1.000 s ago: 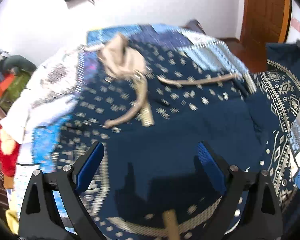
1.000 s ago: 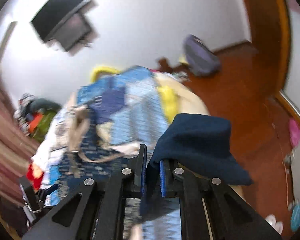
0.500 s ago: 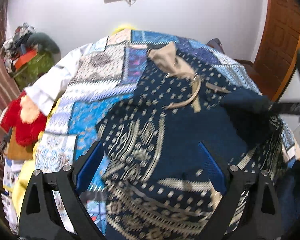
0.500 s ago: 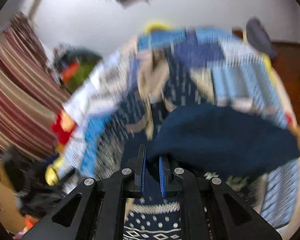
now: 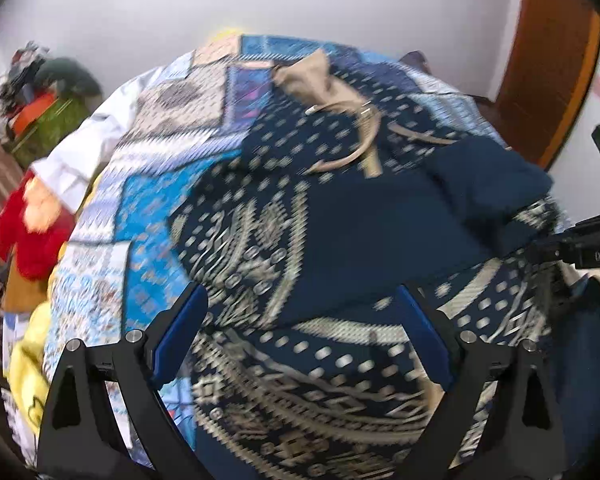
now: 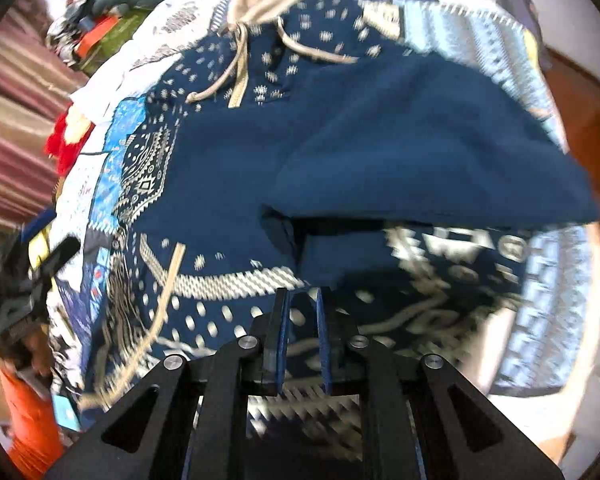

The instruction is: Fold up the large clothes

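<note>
Right wrist: navy garment (image 6: 400,152) fold pinched between right gripper (image 6: 302,316) jaws.

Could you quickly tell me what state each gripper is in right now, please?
Left gripper: open, empty, above the navy patterned garment.
Right gripper: closed on a fold of that garment.

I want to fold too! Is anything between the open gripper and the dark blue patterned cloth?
Nothing visible: the left gripper hangs open right over the dark blue patterned cloth, only air between. The beige drawstring bag lies farther back.
</note>
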Tool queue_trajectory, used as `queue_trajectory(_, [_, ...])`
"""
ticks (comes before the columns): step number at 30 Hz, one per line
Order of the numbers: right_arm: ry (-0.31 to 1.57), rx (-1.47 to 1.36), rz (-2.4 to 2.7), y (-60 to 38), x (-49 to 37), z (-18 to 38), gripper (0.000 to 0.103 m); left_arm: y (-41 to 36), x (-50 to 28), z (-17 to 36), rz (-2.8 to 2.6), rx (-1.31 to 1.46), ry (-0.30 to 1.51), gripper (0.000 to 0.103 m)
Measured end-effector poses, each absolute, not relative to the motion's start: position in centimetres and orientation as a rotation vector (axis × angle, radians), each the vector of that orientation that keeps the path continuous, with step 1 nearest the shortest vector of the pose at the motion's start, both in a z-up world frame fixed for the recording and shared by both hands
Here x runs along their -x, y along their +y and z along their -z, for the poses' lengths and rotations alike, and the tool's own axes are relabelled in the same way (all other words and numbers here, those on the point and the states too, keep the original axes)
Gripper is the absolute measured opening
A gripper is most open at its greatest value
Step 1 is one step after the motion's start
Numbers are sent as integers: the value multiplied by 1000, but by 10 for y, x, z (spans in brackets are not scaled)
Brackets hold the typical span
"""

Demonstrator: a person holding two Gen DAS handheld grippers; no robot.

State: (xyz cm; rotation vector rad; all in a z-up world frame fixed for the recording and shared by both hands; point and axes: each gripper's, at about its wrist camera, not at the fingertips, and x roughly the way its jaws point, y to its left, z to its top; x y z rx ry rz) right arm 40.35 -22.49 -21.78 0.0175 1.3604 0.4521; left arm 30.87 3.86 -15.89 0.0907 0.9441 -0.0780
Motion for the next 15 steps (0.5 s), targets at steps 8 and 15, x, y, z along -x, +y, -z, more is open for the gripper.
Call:
queue_trajectory(8, [1167,-167,-319,-329,-389,164,10,-59,-356,121,233,-196,902,95])
queue_trajectory(15, [1140,-211,-170,-404,-388,170,10,-169,-403,131,413,-271,951,95])
